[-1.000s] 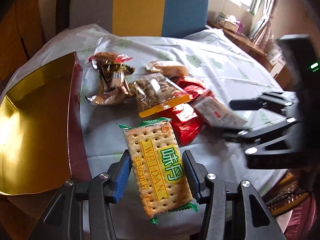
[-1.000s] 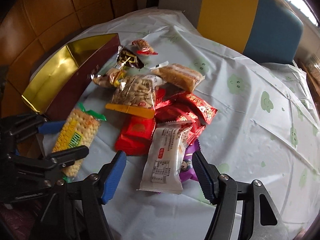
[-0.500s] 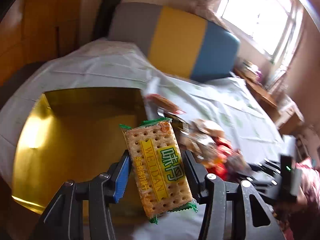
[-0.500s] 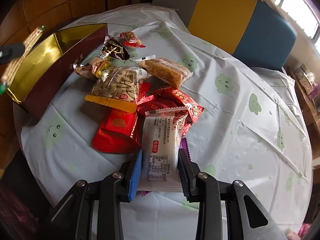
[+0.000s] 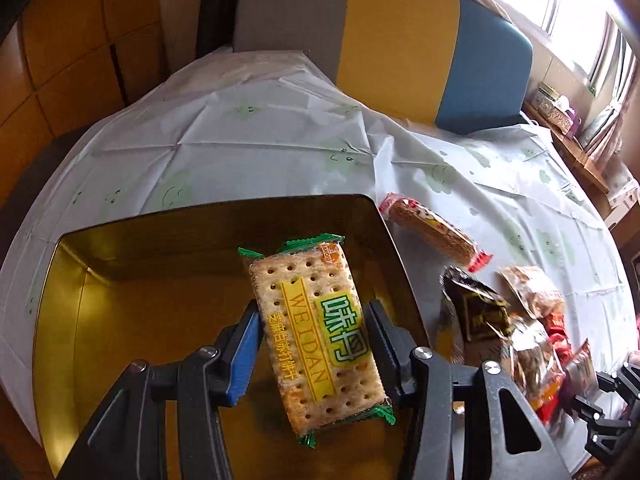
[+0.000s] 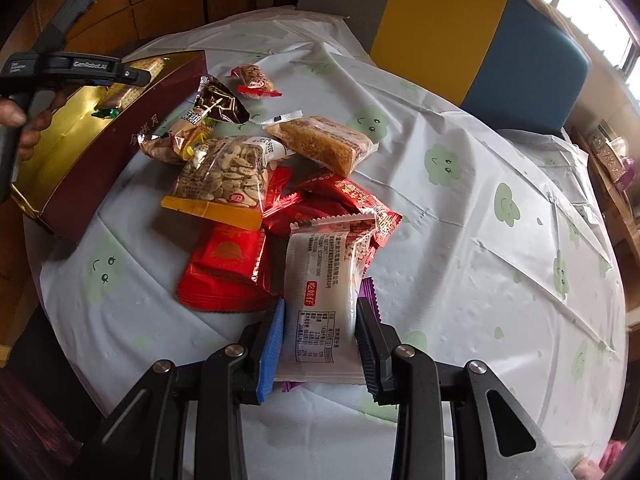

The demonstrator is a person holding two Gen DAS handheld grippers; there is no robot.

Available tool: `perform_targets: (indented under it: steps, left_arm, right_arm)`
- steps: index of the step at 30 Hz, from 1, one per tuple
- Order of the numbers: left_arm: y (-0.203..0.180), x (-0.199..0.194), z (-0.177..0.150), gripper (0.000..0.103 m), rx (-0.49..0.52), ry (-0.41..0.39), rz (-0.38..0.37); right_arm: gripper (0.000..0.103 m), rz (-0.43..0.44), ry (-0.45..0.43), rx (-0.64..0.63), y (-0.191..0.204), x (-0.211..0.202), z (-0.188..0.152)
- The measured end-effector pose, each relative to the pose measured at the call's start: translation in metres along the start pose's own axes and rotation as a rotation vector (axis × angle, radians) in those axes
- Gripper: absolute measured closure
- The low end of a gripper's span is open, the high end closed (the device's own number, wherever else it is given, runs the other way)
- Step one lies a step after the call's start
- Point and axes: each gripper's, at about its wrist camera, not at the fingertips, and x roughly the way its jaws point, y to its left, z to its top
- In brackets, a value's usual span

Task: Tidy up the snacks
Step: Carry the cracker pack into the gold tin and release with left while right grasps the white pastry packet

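My left gripper (image 5: 312, 344) is shut on a cracker packet (image 5: 316, 332) with green and yellow print, held above the gold inside of the open box (image 5: 120, 320). In the right wrist view the same box (image 6: 116, 152) shows its maroon wall at the table's left edge, with the left gripper over it, a hand on its grip. My right gripper (image 6: 320, 336) is shut on a white snack packet (image 6: 328, 280) that lies on the tablecloth at the near end of the snack pile. A purple wrapper (image 6: 370, 288) peeks out under it.
Loose snacks lie between box and white packet: a seed bag (image 6: 228, 176), red packets (image 6: 228, 268), a brown cake bar (image 6: 324, 144), a dark foil pack (image 6: 220, 100), a small red-ended bar (image 6: 254, 80). A grey, yellow and blue chair back (image 6: 460, 28) stands behind the round table (image 6: 500, 240).
My left gripper carried the cracker packet left, from over the tablecloth to above the gold box. My right gripper closed from wide open onto the white packet.
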Motion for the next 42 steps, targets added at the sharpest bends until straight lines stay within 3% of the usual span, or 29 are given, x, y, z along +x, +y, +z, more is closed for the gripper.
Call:
perform_targets:
  steps: [4, 6, 11, 21, 29, 35, 42]
  left_arm:
    - [0.008, 0.008, 0.009, 0.049, -0.019, 0.002, 0.003]
    - [0.011, 0.007, 0.013, 0.034, -0.03, -0.003, -0.005]
    - [0.019, -0.011, 0.007, 0.033, -0.068, -0.047, 0.0]
    - [0.001, -0.085, -0.066, 0.033, -0.088, -0.141, 0.005]
    - [-0.006, -0.115, -0.121, 0.033, -0.06, -0.16, 0.03]
    - [-0.002, -0.127, -0.142, 0.033, -0.058, -0.164, 0.085]
    - [0.021, -0.131, -0.157, 0.033, -0.126, -0.16, 0.111]
  right_arm:
    - [0.068, -0.003, 0.002, -0.004, 0.001, 0.002, 0.0]
    - [0.068, -0.004, 0.003, -0.005, 0.001, 0.003, 0.0]
    - [0.068, -0.014, 0.001, -0.018, 0.003, 0.003, 0.0]
    - [0.068, -0.009, -0.008, -0.009, -0.001, 0.0, -0.001]
    - [0.069, 0.135, -0.034, 0.121, -0.015, -0.012, 0.0]
    - [0.069, 0.147, -0.004, 0.151, -0.007, -0.011, 0.001]
    - [0.069, 0.233, -0.124, 0.086, 0.044, -0.055, 0.033]
